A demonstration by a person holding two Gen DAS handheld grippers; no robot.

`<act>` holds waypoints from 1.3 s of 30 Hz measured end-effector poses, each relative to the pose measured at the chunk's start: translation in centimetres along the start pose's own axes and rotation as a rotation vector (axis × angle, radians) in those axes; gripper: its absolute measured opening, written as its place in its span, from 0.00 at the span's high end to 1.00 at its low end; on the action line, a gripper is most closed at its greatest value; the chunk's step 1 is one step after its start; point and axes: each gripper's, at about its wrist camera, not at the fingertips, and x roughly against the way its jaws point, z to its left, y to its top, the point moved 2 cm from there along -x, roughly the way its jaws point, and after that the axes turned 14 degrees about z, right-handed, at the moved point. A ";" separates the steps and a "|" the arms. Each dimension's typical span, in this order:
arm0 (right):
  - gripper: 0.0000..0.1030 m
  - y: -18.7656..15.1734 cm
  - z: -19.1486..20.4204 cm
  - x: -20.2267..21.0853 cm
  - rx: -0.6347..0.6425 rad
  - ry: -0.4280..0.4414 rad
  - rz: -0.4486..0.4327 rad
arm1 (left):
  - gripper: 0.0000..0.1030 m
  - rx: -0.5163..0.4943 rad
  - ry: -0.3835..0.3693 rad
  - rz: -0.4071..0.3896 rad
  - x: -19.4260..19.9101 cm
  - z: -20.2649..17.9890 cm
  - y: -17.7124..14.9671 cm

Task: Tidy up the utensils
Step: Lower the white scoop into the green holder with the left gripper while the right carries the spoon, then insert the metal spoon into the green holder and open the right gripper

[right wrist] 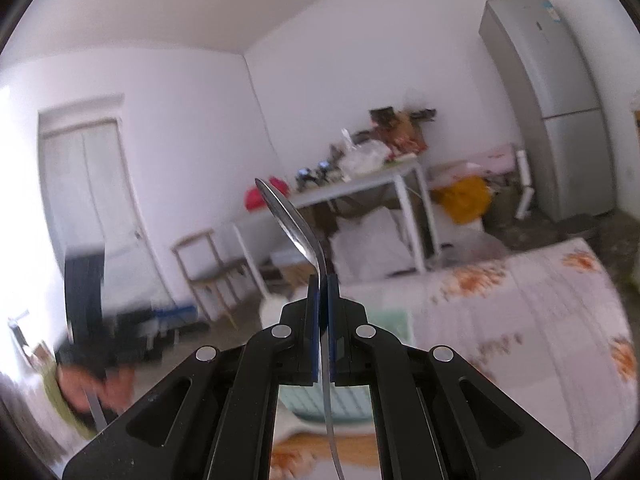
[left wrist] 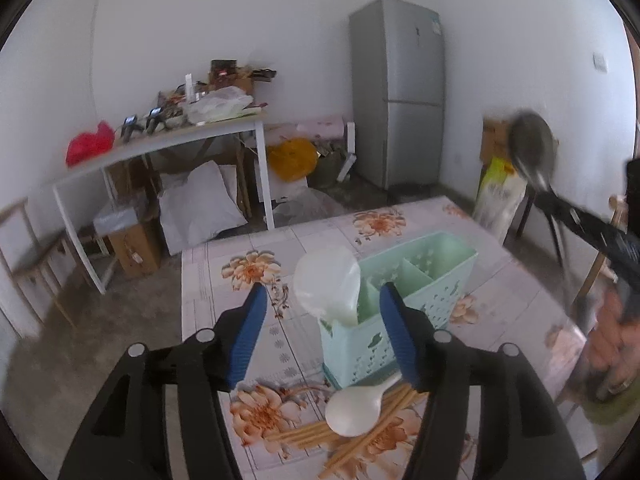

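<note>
One metal spoon (right wrist: 294,228) points bowl-up, handle down.

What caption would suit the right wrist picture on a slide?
Right gripper with jaws shut on a metal spoon, bowl raised, above the floral table.
</note>
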 end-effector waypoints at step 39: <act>0.92 -0.3 -4.4 -7.8 -0.034 -0.069 0.107 | 0.43 0.140 -0.103 0.109 -2.1 4.0 -6.7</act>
